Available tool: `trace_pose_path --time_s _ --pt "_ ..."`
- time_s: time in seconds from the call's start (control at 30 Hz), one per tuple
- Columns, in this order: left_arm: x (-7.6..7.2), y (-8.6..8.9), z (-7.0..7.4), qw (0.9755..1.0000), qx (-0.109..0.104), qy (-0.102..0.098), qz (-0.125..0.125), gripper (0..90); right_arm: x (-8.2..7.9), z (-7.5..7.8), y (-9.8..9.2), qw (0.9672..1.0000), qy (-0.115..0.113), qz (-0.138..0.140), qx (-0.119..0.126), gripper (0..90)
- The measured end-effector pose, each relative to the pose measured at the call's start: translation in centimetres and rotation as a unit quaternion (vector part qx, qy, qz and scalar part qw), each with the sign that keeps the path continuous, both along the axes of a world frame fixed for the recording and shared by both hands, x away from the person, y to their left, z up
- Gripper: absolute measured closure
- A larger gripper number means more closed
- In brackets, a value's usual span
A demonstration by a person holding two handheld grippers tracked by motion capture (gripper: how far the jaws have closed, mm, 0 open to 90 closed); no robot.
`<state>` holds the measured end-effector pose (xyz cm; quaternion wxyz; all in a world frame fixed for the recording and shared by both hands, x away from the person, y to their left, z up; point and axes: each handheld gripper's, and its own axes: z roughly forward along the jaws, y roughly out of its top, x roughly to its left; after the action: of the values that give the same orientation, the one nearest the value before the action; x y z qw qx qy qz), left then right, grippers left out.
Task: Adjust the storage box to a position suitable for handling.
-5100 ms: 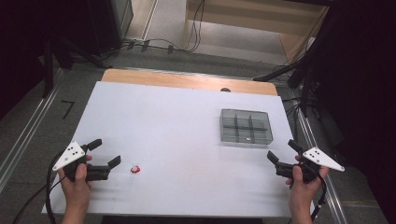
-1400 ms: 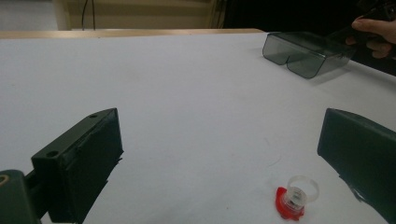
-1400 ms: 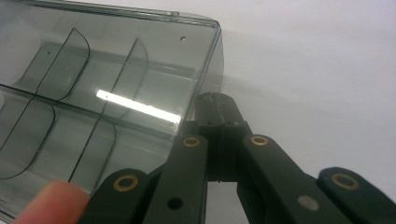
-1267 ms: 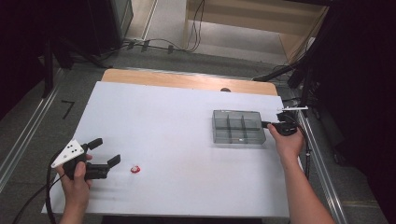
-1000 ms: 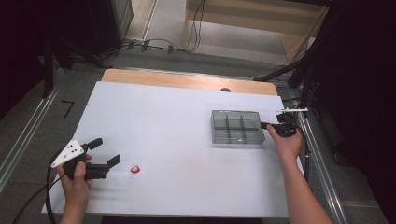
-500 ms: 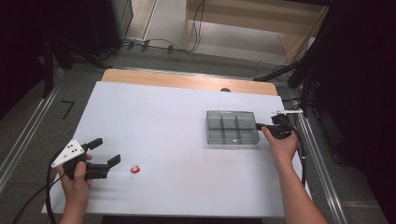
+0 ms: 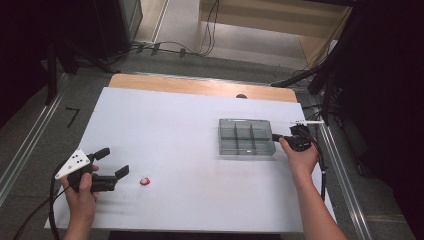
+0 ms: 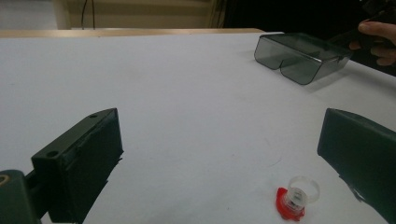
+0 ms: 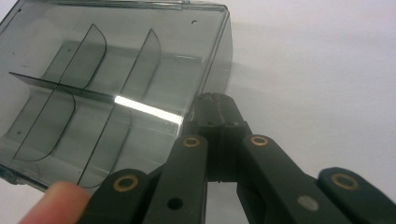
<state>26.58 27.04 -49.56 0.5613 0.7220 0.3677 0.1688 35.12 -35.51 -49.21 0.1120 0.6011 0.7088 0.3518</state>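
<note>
A smoky clear compartment box [image 7: 246, 137] with dividers lies on the white table [image 7: 190, 120], right of centre. My right gripper [image 7: 276, 136] is at its right wall. In the right gripper view the jaws stand shut together [image 9: 214, 100], tips against the wall of the box [image 9: 93, 93]; its compartments look empty. My left gripper [image 7: 114, 161] rests open at the front left. In the left gripper view its jaws [image 8: 219, 140] stand wide apart. A small red-and-clear piece [image 8: 295, 201] lies on the table near the right jaw. From above that piece [image 7: 144, 181] is just right of the left gripper.
A wooden strip [image 7: 200, 87] runs along the table's far edge. Cables and a dark floor lie beyond it. The box [image 8: 299, 56] and the hand on the other gripper [image 8: 376, 42] appear far off in the left gripper view. White tabletop stretches between the two grippers.
The box and my right gripper have slid a little to the left across the table. Five seconds ago that gripper was at the front right edge. The left gripper has stayed put.
</note>
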Motion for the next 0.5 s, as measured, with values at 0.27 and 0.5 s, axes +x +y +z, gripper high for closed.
trace_pose_path --time_s 0.27,0.5 --pt "0.0 0.0 0.0 1.0 0.0 0.0 0.0 0.0 -0.2 0.0 0.9 0.9999 0.001 0.011 0.006 88.5" --pt "0.0 0.0 0.0 1.0 -0.001 0.0 -0.001 0.0 -0.4 -0.1 1.8 0.9998 0.002 0.017 0.011 88.4"
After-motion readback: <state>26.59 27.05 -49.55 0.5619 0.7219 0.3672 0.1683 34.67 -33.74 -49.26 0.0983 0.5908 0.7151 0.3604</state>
